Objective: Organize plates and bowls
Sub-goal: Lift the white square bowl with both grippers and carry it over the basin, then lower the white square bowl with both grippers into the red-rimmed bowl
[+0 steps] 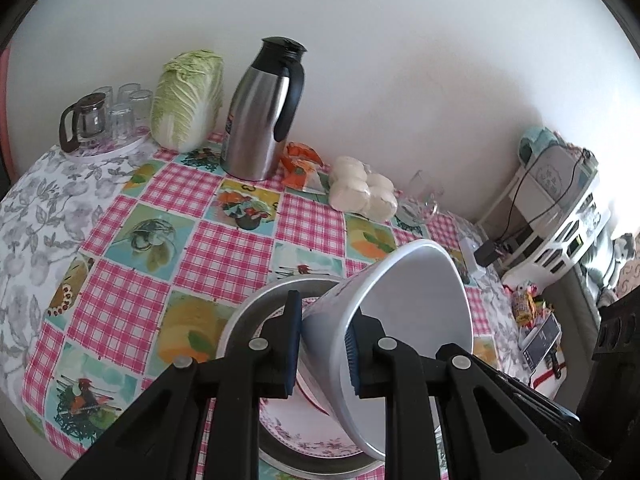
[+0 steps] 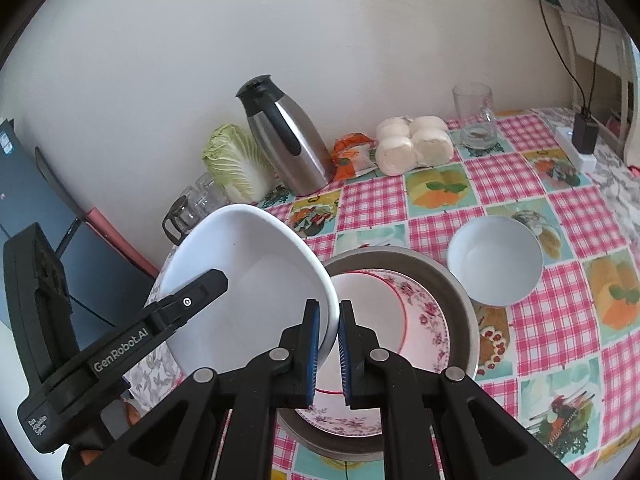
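Your landmark is the grey metal basin (image 2: 460,292) on the checked tablecloth (image 2: 440,196). The cloth itself is the biggest thing here, pink gingham squares mixed with fruit and vegetable panels, running back from the basin to the white wall.

Inside the basin lies a floral-rimmed plate (image 2: 424,316), flat on the bottom.

Over the basin's left edge you hold a large white bowl (image 2: 248,272), tipped steeply so its hollow faces sideways. Both tools grip its rim on opposite sides. Your left gripper (image 1: 324,344) is nearly closed, one blue pad pressed on the outer wall and the other on the inner face. Your right gripper (image 2: 328,344) is closed almost to nothing, pinching the thin rim on the side nearest the basin.

Right of the basin, just beside its rim, a smaller white bowl (image 2: 494,260) stands upright on the cloth.

Behind the basin, by the wall, stands a steel thermos jug (image 2: 292,140) with a black handle. Left of it leans a napa cabbage (image 2: 236,164); further left are upturned glasses (image 1: 124,108) and a small glass teapot (image 1: 82,120).

Behind and to the right of the basin sit a bag of white steamed buns (image 2: 414,144), an orange snack packet (image 2: 352,152) and a glass mug (image 2: 474,116).
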